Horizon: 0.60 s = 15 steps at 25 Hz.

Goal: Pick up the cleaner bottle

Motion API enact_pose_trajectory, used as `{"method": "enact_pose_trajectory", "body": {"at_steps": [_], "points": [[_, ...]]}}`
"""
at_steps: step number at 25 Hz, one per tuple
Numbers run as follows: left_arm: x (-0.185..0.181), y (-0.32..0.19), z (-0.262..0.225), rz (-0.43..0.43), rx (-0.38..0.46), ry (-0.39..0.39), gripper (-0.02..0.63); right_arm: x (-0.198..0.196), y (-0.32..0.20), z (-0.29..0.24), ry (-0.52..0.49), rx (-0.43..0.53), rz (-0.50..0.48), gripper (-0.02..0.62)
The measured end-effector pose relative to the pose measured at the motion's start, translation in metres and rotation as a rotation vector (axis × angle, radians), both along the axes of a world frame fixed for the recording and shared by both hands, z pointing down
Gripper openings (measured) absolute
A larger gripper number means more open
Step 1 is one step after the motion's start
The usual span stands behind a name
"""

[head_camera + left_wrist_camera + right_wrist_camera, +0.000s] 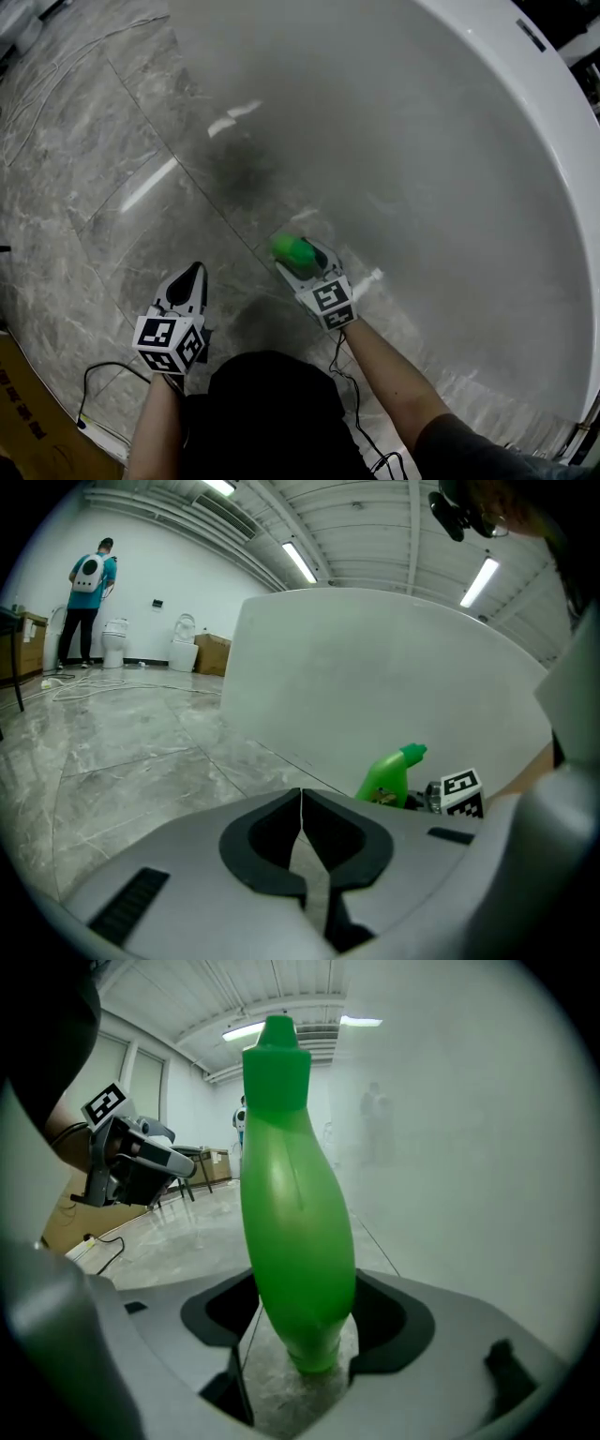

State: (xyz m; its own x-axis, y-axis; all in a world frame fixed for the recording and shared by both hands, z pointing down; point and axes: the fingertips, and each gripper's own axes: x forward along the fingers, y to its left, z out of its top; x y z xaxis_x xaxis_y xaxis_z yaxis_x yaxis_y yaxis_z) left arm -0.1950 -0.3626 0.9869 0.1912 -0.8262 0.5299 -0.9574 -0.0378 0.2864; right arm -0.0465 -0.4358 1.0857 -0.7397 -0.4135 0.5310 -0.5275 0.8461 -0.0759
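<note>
- A green plastic cleaner bottle (295,1222) stands upright on the grey marble-look floor (84,169), just beside the curved white wall of a bathtub (553,103).
- The right gripper (300,253) has its jaws spread wide on either side of the bottle's lower body. A gap shows at the left pad, so the bottle is straddled, not yet clamped.
- The left gripper (302,799) hovers nearby over bare floor, jaws pressed together on nothing.
- Appearance: a smooth, glossy body that swells at the middle and narrows to a slim base. Its tapered neck ends in a green cap that seems angled in the left gripper view, where a small label shows low on the body.
- Handling, as a judgement: thin blow-moulded plastic, likely to give slightly under a squeeze. Its weight depends on how much liquid is inside, which cannot be told.
- The rounded, shiny sides look slippery, and the narrow foot makes it easy to tip.
- The best hold appears to be across the body below its widest bulge, squarely and firmly enough that the taper cannot slide through.
</note>
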Motion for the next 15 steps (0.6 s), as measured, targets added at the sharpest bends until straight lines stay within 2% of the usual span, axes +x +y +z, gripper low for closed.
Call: {"method": "enact_pose_trajectory", "body": {"at_steps": [5, 8, 10, 11, 15], "points": [[-0.020, -0.006, 0.010, -0.019, 0.013, -0.017, 0.015, -0.019, -0.005, 0.009, 0.017, 0.043, -0.066, 0.288], [-0.029, -0.004, 0.016, -0.035, 0.010, -0.010, 0.015, -0.024, -0.009, 0.011, 0.008, 0.039, -0.041, 0.285], [-0.033, -0.004, 0.019, -0.041, 0.008, -0.005, 0.016, -0.024, -0.011, 0.013, 0.027, 0.044, -0.039, 0.258], [-0.034, -0.004, 0.020, -0.043, 0.008, -0.002, 0.015, -0.024, -0.011, 0.014, 0.040, 0.043, -0.046, 0.222], [-0.035, -0.002, 0.023, -0.041, 0.012, -0.001, 0.015, -0.026, -0.008, 0.015, 0.054, 0.023, -0.068, 0.212]]}}
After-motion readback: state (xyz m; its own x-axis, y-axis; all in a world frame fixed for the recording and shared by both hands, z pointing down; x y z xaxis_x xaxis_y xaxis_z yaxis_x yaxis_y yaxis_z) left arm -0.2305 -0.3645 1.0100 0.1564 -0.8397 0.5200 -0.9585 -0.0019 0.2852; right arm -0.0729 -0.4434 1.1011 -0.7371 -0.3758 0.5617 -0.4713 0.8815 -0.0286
